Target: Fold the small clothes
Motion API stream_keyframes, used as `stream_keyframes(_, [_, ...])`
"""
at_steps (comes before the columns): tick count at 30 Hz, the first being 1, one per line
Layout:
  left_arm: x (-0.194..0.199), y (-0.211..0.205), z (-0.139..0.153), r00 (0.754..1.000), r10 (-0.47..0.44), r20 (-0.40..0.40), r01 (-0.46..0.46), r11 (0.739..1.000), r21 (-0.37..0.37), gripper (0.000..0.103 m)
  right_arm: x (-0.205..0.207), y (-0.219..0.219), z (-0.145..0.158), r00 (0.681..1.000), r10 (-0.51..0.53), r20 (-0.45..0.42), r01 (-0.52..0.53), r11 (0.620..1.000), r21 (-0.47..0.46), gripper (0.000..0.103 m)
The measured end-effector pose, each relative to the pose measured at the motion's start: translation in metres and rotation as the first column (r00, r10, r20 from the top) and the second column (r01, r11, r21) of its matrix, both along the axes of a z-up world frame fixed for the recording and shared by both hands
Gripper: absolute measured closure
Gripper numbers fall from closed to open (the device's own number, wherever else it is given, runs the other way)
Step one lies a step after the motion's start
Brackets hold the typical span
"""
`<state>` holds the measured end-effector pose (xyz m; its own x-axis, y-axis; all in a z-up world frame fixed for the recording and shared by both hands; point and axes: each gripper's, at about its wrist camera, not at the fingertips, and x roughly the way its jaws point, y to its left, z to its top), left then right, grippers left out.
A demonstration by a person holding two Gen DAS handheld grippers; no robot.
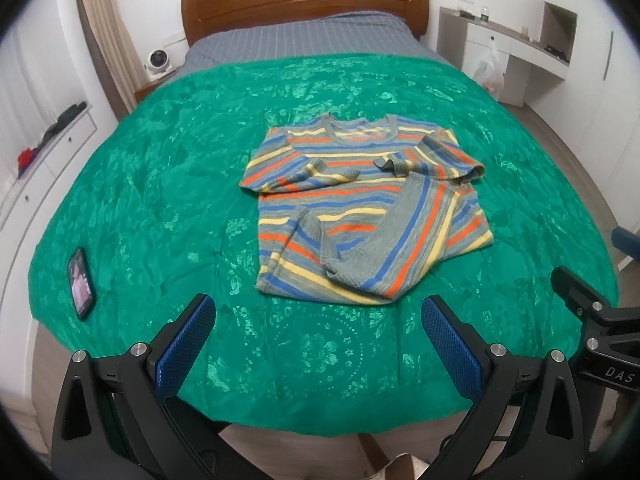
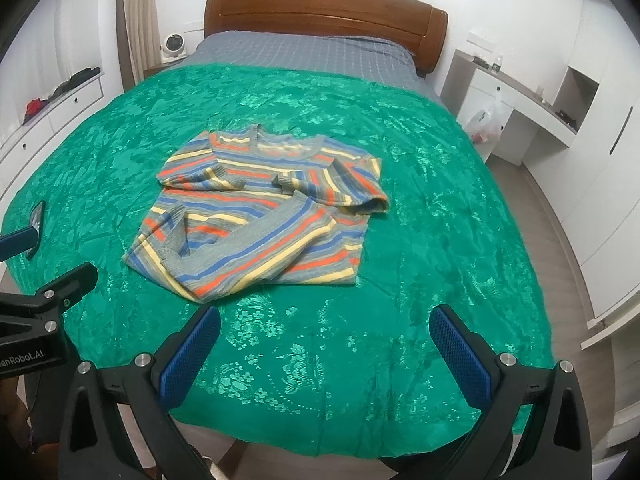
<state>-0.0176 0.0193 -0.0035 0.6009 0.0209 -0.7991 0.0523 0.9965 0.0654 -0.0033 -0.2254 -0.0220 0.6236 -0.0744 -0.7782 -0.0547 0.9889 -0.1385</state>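
Observation:
A small striped sweater point(image 1: 360, 200), grey with orange, blue and yellow stripes, lies on the green bedspread point(image 1: 160, 168) near the bed's middle, collar toward the headboard. Both sleeves are folded across its front, and one lower corner is turned up. It also shows in the right wrist view point(image 2: 264, 216). My left gripper point(image 1: 318, 320) is open and empty, held above the bed's near edge, short of the sweater's hem. My right gripper point(image 2: 326, 332) is open and empty, to the near right of the sweater.
A phone point(image 1: 81, 282) lies on the bedspread at the near left. A wooden headboard point(image 1: 304, 0) stands at the far end. White drawers point(image 1: 48, 152) stand at the left, and a white desk point(image 1: 504, 44) with a plastic bag point(image 1: 490, 66) at the right.

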Motion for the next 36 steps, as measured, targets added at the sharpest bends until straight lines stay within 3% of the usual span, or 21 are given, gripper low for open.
stream_keyframes(29, [0.000, -0.002, -0.006, 1.000, -0.006, 0.000, 0.006, 1.000, 0.007, 0.000, -0.001, -0.008, -0.001, 0.999, -0.034, 0.012, 0.034, 0.997, -0.068, 0.000])
stream_keyframes(36, [0.005, 0.027, -0.016, 0.999, 0.029, -0.015, -0.030, 0.999, -0.030, 0.000, 0.003, -0.016, 0.002, 0.998, -0.056, 0.031, 0.057, 0.998, -0.042, 0.000])
